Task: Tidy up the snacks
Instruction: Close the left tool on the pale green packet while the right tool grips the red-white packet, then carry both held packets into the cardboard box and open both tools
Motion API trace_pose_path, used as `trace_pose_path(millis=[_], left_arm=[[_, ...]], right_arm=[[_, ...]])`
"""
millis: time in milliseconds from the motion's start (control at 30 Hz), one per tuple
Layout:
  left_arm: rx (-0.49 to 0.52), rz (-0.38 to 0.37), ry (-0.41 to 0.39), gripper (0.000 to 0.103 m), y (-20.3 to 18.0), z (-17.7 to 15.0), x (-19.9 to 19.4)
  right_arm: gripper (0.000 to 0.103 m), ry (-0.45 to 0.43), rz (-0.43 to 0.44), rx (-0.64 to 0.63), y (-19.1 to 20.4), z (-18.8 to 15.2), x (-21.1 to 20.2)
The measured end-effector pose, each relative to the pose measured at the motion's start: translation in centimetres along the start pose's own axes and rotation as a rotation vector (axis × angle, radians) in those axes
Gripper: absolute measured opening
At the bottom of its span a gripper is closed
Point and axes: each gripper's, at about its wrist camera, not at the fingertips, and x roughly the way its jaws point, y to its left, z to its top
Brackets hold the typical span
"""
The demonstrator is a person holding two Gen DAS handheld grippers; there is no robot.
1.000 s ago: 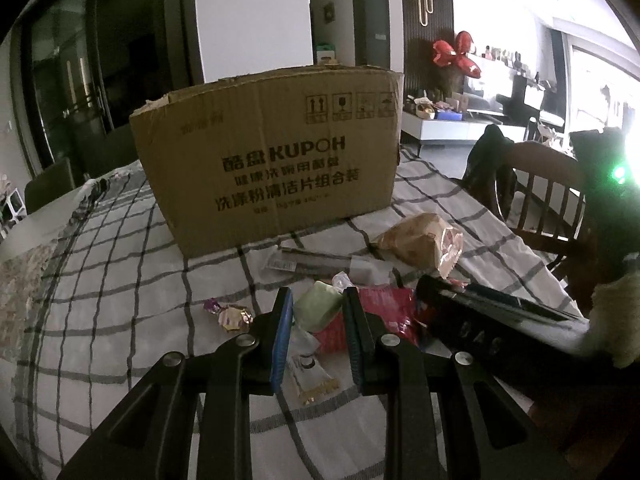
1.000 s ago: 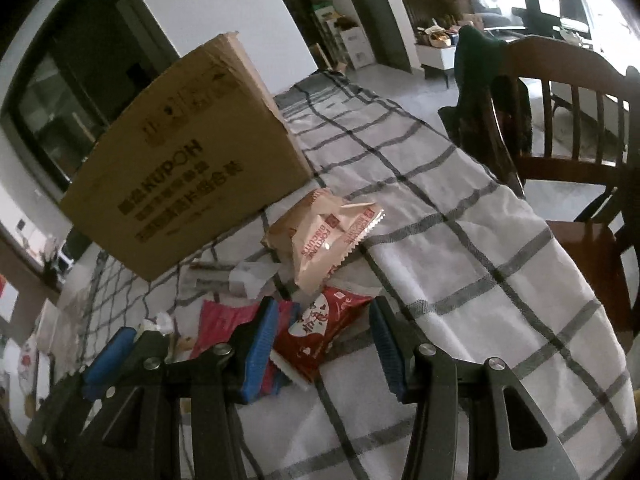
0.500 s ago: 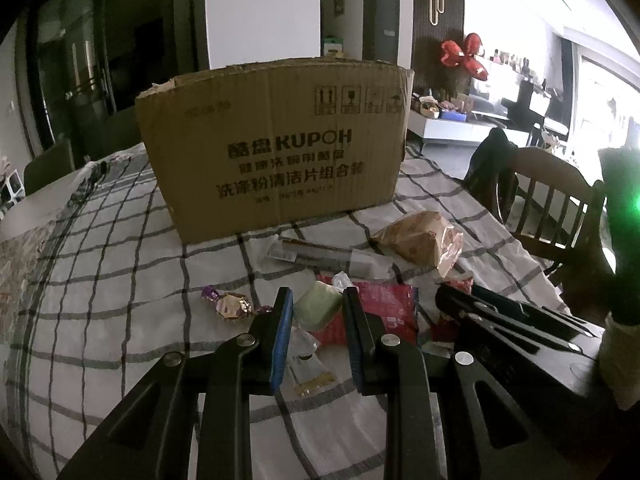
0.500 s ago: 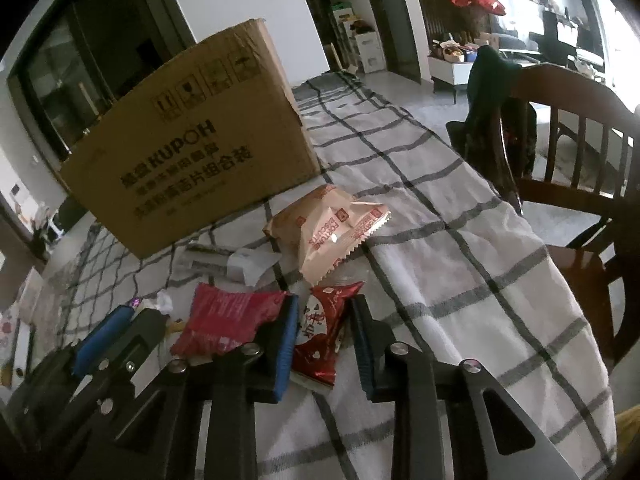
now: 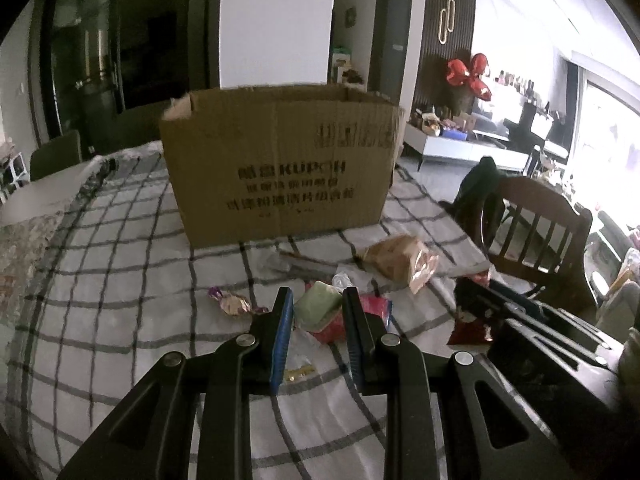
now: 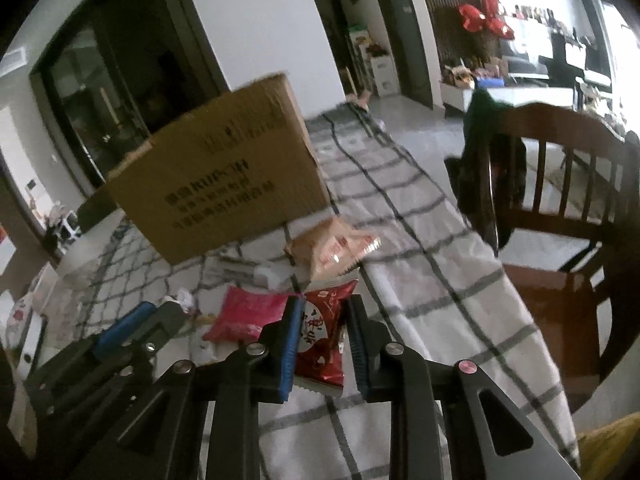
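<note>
Left gripper (image 5: 316, 300) jaws pinch pale green snack packet (image 5: 316, 306), right gripper (image 6: 322, 312) jaws just closed on dark red snack packet (image 6: 322, 336); brown cardboard box (image 5: 280, 160) stands behind, w/ tan crinkled bag (image 6: 332, 246) between.

Checked tablecloth (image 5: 120, 280), wooden chair (image 6: 560, 208) draped with dark garment (image 6: 480, 140), red balloon decoration (image 5: 468, 74)

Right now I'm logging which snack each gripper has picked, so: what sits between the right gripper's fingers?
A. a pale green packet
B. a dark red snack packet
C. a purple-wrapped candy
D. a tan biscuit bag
B: in the right wrist view the right gripper has just been closing on the dark red snack packet, which sits between its blue pads, while the tan biscuit bag lies on the cloth beyond.
</note>
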Motion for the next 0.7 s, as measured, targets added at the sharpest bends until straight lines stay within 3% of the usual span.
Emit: trace_pose_path(millis=[333, 700], left_arm=[[-0.014, 0.021, -0.095, 0.026, 0.8, 3.3, -2.4], [-0.028, 0.056, -0.191, 0.026, 2.7, 8.2, -3.4]], right_arm=[[0.024, -0.157, 0.065, -0.059, 1.9, 3.5, -3.4], [0.024, -0.257, 0.133, -0.117, 4.2, 7.9, -3.4]])
